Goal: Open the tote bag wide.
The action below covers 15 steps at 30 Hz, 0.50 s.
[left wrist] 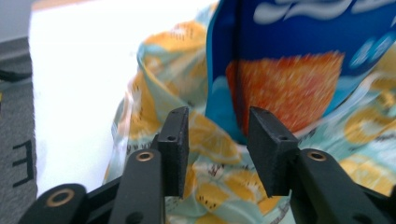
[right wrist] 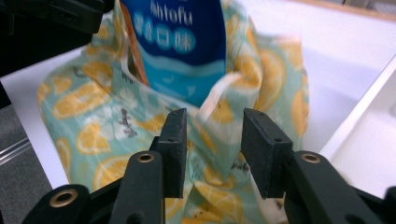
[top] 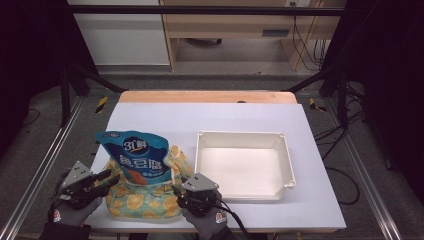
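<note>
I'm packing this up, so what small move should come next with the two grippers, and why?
Probably draw both back. The left gripper and right gripper stand open off the orange-print bag, and the blue snack packet already stands in it.

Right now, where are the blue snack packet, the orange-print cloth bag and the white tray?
blue snack packet [top: 136,156], high view, front face.
orange-print cloth bag [top: 142,202], high view, front panel.
white tray [top: 241,136], high view, far rim.
</note>
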{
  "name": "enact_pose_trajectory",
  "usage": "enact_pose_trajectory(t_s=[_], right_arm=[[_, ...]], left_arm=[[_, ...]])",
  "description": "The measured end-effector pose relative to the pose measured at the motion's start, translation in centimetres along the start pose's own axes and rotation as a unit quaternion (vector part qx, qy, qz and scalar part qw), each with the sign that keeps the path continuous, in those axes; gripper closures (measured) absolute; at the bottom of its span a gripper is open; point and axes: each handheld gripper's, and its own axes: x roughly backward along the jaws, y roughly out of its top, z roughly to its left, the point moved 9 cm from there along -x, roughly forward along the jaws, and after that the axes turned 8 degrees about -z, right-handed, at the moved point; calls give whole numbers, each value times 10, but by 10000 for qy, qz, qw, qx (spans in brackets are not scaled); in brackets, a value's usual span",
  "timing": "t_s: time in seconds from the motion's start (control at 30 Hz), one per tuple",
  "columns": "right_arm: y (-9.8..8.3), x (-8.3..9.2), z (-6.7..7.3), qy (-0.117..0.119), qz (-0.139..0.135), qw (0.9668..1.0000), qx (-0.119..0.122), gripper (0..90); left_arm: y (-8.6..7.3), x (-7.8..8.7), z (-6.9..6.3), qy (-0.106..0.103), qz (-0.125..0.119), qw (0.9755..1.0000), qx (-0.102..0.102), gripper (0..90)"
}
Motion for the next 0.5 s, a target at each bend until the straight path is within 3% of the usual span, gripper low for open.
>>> enact_pose_trajectory(t_s=[0.27,0.5], right_arm=[[25,12,-8,20,-309,9995,24,533],[43,20,-20,-14,-500,9987,-29,485]], left_arm=[[19,11,0,-15,-403,9990,208,515],[37,21,-2,10,-641,9979,129,473]])
